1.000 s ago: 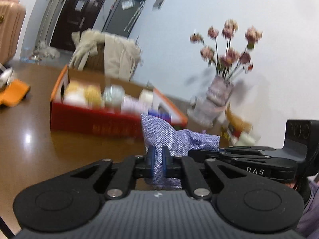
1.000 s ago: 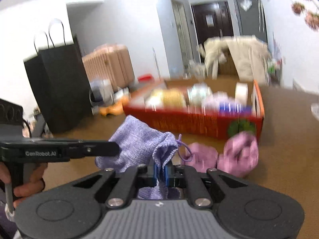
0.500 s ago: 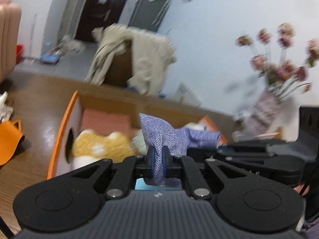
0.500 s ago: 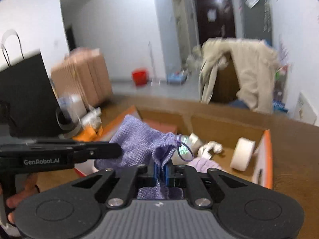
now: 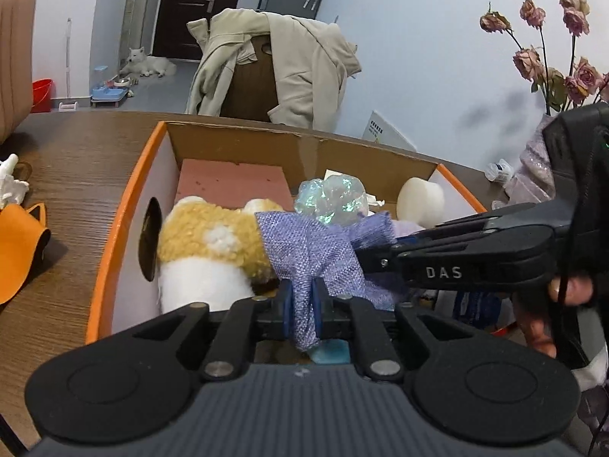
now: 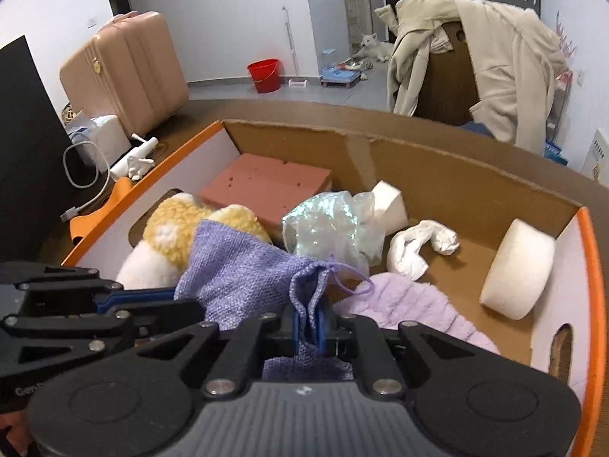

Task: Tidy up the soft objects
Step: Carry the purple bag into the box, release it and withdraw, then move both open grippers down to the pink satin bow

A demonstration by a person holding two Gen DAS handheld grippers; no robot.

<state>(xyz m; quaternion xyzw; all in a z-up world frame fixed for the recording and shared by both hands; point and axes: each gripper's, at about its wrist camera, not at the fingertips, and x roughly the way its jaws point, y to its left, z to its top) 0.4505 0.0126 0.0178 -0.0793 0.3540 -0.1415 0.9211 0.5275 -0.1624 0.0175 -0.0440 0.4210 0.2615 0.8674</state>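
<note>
Left wrist view shows the left gripper (image 5: 302,310) pinching one end of the purple pouch (image 5: 312,251), while the right gripper (image 6: 309,323) pinches its drawstring neck, so both hold it in the air over the cardboard box (image 6: 449,186). Much looks done: a plush toy (image 6: 171,228), pink block (image 6: 266,186), shiny bag (image 6: 331,228), white sock (image 6: 418,247), foam pieces and a lilac fluffy thing (image 6: 415,304) already lie inside, and the pouch still needs dropping in. Grippers hide the box's near side, and I cannot tell whether more soft things wait outside it.
</note>
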